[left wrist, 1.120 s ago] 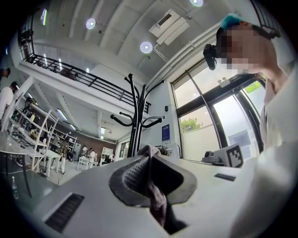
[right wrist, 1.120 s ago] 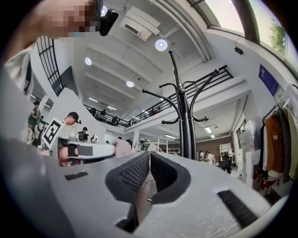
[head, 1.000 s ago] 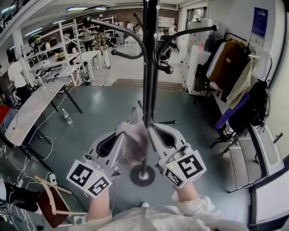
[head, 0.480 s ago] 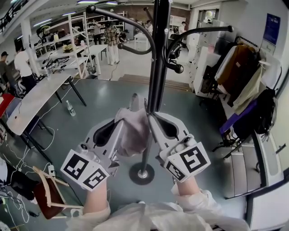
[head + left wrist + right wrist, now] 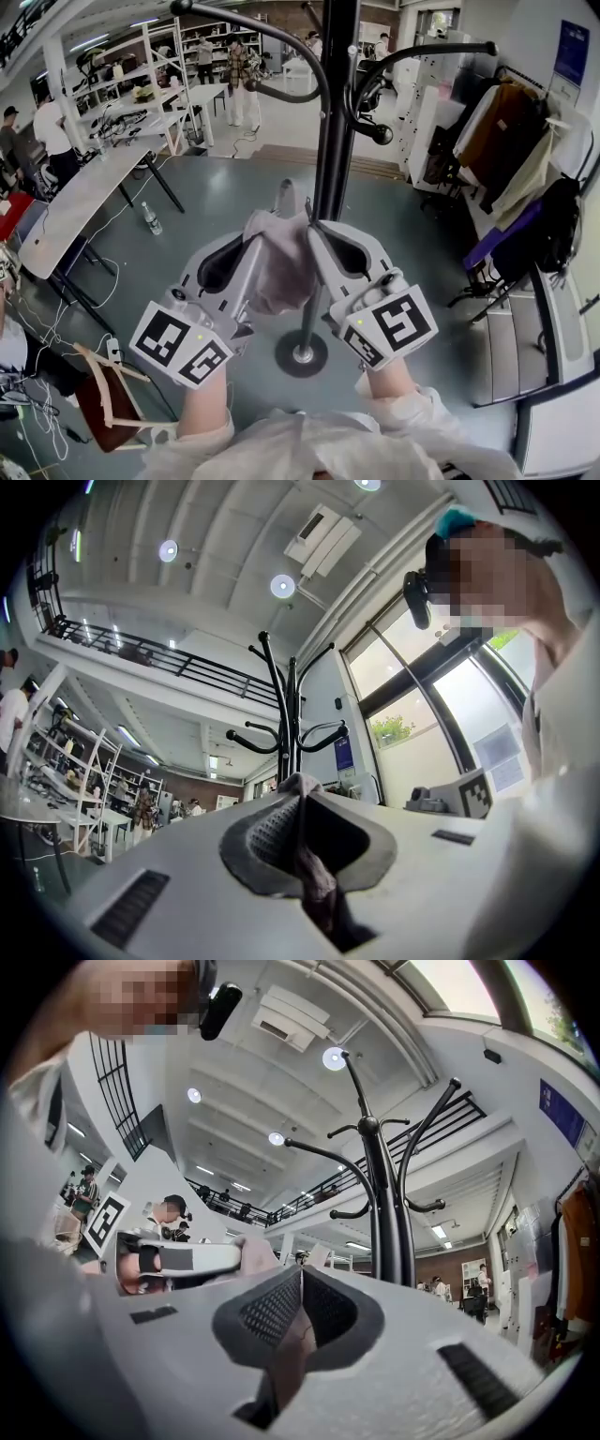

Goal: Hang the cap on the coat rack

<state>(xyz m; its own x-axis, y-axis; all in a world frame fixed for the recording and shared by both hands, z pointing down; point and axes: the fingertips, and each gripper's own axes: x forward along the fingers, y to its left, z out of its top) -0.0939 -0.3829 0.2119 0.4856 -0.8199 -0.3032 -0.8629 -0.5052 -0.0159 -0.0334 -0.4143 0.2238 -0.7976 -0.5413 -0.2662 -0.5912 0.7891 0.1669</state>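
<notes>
Beside the coat rack (image 5: 336, 112), left gripper (image 5: 249, 246) and right gripper (image 5: 319, 240) jaws clamp the cap (image 5: 281, 272).

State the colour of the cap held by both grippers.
The cap is a dusty mauve-pink, clearest in the head view.

Grey floor (image 5: 206, 202); long table (image 5: 75, 202) left, shelves (image 5: 159, 66) far left, hung coats (image 5: 506, 131) right, brick wall (image 5: 281, 14) far, wooden chair (image 5: 108, 403) near left.
</notes>
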